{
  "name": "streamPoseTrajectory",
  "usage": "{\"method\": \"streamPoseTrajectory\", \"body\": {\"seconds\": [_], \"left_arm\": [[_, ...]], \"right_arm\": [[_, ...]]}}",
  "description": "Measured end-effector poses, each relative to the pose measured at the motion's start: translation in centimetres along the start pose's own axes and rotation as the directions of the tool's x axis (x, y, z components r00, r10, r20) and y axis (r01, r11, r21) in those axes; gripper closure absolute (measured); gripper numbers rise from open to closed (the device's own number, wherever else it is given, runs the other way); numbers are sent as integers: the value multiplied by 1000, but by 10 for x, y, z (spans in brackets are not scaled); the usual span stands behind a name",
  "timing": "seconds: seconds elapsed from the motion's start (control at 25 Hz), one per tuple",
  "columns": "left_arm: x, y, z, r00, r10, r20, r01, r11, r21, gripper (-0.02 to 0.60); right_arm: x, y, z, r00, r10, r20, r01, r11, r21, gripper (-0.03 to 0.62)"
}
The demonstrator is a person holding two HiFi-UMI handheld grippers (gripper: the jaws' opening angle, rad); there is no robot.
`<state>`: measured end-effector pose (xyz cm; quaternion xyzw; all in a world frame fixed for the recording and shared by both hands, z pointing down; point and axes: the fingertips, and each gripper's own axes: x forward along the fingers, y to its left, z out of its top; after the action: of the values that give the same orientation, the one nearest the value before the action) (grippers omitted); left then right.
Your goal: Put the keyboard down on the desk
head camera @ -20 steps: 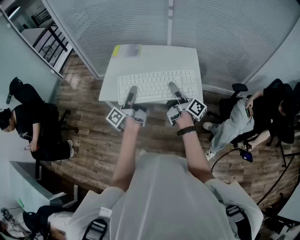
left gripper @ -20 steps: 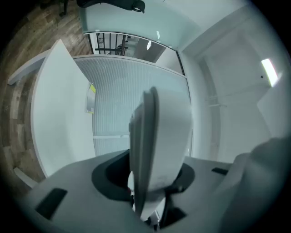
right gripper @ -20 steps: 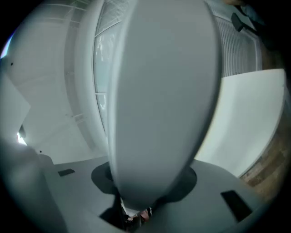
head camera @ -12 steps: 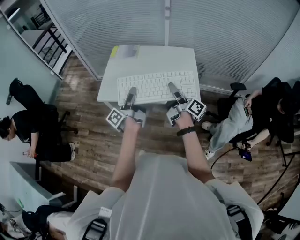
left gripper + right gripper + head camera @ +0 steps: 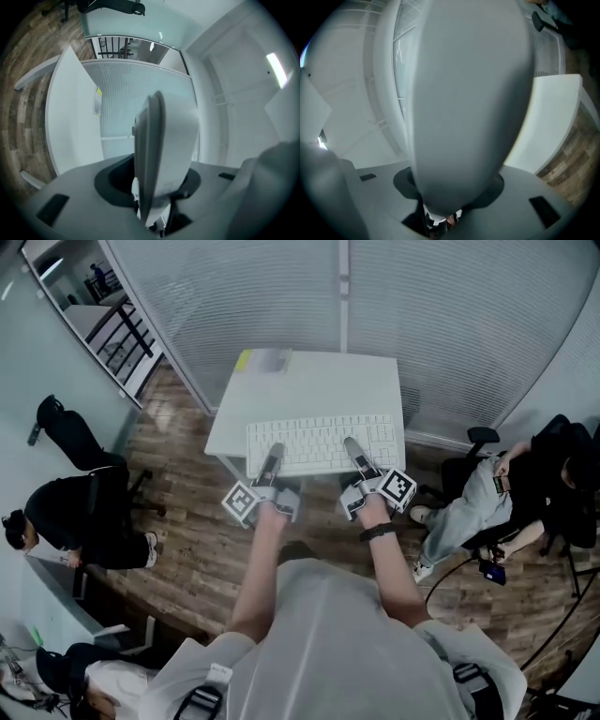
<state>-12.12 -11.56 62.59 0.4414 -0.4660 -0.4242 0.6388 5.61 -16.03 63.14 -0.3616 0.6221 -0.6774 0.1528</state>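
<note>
A white keyboard [image 5: 323,442] lies lengthwise over the near half of the white desk [image 5: 319,381], its near edge at the desk's front edge. My left gripper [image 5: 272,460] is shut on the keyboard's near edge, left of middle. The right gripper [image 5: 356,454] is shut on the same edge, right of middle. Each upper finger rests on the keys and the lower fingers are hidden underneath. I cannot tell whether the keyboard rests on the desk. A broad grey finger [image 5: 150,140] fills the left gripper view, with the desk [image 5: 70,122] beside it. Another grey finger [image 5: 464,103] fills the right gripper view.
A yellow-edged flat item [image 5: 262,360] lies at the desk's far left corner. A ribbed glass wall [image 5: 422,296] stands just behind the desk. One person in black [image 5: 80,512] sits at the left and another on a chair [image 5: 511,479] at the right, on a wooden floor [image 5: 187,521].
The whole head view has shifted down and a little right. The keyboard and both grippers keep much the same place against the desk.
</note>
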Motion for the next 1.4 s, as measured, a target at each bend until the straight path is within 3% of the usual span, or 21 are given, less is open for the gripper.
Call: {"method": "streamPoseTrajectory", "body": {"seconds": [0.16,0.4,0.64,0.84,1.0,1.4], "left_arm": [[-4,8,7,999,24,37,-23,999,-23,446],[6,23,9,998,64,27,-63,998,-22,446],[2,31,10,999,28,31,-28,1000,-8,446],[2,16,9,999,-45,28,44,999,33,446],[4,22,7,995,-99,18,98,994,54,446],[27,54,14,993,-88,-83,93,994,63,446]], "right_arm": [[10,1,-4,999,-13,-45,13,1000,0,425],[14,-19,1,998,-56,-42,57,998,17,424],[12,-30,-1,998,-41,-42,39,999,-35,422],[11,-12,-1,998,59,-23,-60,998,-36,422],[12,-19,0,996,84,-27,-86,994,-72,421],[18,-46,2,995,90,43,-86,993,-82,416]]}}
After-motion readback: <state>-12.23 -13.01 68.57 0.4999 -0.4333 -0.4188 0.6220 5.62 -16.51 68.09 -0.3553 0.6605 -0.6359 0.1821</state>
